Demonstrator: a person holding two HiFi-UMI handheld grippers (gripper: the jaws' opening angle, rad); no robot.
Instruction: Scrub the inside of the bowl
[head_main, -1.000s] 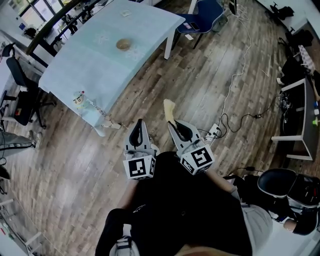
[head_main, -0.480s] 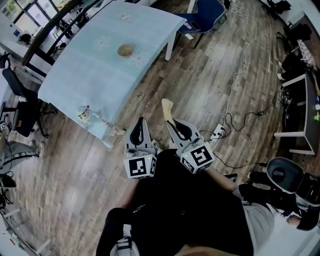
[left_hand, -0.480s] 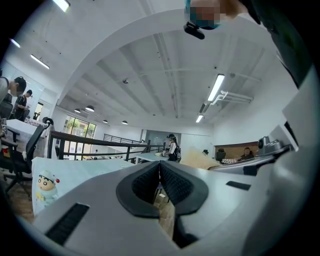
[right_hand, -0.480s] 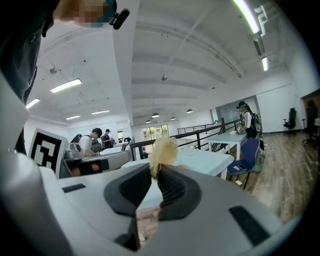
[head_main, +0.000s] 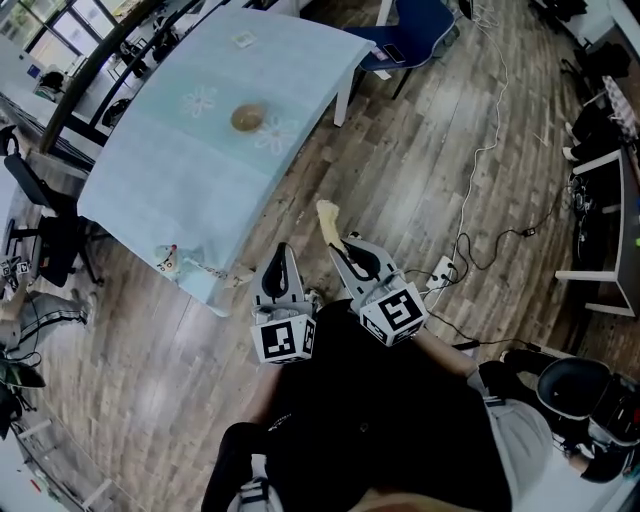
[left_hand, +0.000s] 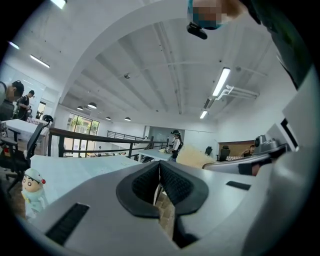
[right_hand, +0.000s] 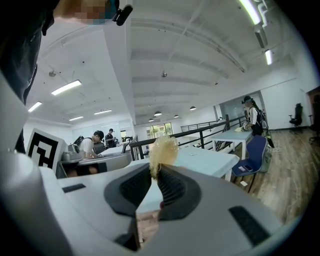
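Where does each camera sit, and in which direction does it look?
Head view: on the head, steeply down at table, bowl, floor; left gripper, right gripper, dark clothing show.
Left gripper view: on that gripper, along its shut, empty fingers toward the table.
Right gripper view: on that gripper, along fingers shut on the sponge.
Shared: all show the table.

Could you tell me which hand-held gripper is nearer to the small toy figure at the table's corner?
Left. The left hand-held gripper is right of the toy figure, off the table corner; the right hand-held gripper, holding a sponge, is farther right.
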